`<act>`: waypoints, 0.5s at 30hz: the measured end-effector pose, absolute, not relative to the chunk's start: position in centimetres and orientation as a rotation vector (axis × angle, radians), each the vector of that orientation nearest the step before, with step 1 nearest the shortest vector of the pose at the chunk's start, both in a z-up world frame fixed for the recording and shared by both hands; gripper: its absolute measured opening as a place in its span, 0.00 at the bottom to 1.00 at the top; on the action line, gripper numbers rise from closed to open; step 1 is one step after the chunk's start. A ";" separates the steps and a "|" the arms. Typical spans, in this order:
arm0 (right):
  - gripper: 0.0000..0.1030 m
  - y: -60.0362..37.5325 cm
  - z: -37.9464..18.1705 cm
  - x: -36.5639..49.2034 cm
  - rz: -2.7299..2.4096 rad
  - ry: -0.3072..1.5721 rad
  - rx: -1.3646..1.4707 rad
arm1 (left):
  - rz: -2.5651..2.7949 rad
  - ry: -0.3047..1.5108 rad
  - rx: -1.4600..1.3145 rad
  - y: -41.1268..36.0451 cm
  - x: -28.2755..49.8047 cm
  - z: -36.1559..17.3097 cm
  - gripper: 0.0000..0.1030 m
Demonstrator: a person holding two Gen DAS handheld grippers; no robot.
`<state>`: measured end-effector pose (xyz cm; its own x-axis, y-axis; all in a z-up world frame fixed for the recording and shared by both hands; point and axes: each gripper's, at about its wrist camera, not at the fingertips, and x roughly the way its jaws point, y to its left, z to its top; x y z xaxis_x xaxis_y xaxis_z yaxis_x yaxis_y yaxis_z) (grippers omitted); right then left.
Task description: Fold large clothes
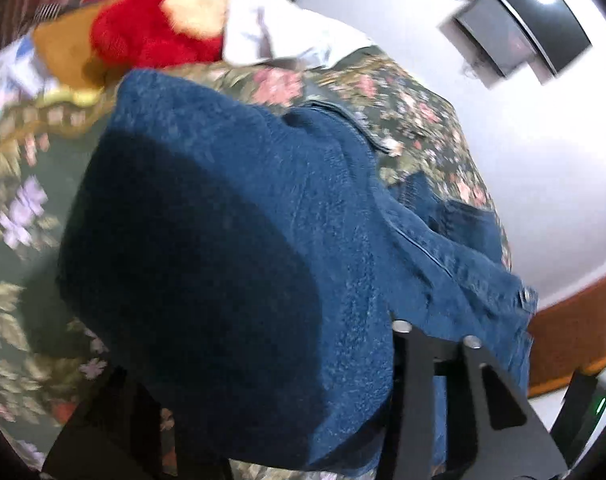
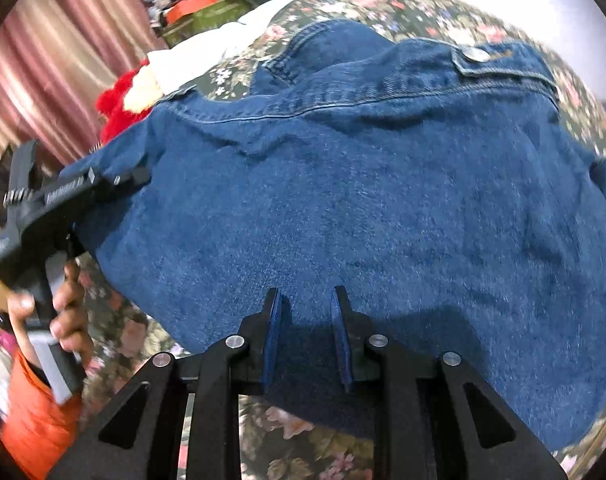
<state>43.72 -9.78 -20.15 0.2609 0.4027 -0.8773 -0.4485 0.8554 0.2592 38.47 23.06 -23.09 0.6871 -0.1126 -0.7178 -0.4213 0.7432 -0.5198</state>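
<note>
Denim jacket (image 2: 343,200) on floral bedspread (image 2: 303,440), plush toy (image 2: 119,100) behind it, curtain (image 2: 63,60) far left

Denim jacket (image 2: 363,208) fills the space ahead of the right gripper (image 2: 307,300); left gripper (image 2: 115,184) blocks its left; floral bedspread (image 2: 303,440) bare beneath.

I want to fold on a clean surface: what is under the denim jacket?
The denim jacket lies on a floral bedspread, which shows all around its edges. Whatever sits directly beneath the denim is covered and cannot be seen.
</note>
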 end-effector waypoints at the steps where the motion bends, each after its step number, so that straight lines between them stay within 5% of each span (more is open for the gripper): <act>1: 0.21 -9.8 -19.9 43.8 0.576 1.190 -0.027 | 0.187 0.802 -0.687 22.6 38.0 -22.2 0.37; 9: 0.21 -5.5 -16.8 41.7 0.758 1.221 0.007 | 0.174 0.662 -0.475 20.6 32.9 -15.7 0.34; 15: 0.21 1.0 -21.2 40.0 0.878 1.393 -0.025 | 0.245 0.681 -0.350 20.5 30.8 -15.6 0.34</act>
